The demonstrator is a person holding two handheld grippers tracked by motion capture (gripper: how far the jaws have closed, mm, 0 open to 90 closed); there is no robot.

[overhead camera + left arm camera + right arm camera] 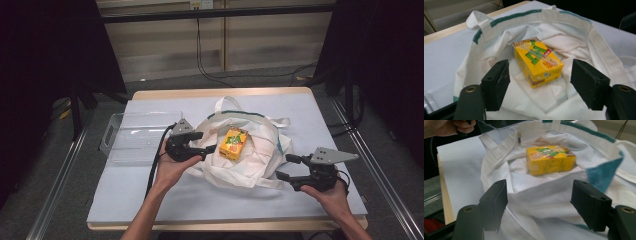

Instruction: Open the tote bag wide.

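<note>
A yellow juice carton [233, 143] lies on its side inside a white cloth tote bag [260, 155] with teal trim, spread out in the middle of the table. My left gripper [206, 142] is at the bag's left rim, open, with its jaws wide apart. In the left gripper view the carton [537, 62] lies beyond the jaws and touches neither. My right gripper [287, 167] is at the bag's right front edge, also open. In the right gripper view the bag's fabric [544, 192] lies below the spread jaws, and the carton [550, 159] is farther in.
A clear plastic tray [130, 137] sits left of the bag, just behind the left hand. The table carries a pale blue cover [200, 200] with a wooden edge around it. Dark curtains stand on both sides and cables run over the floor beyond.
</note>
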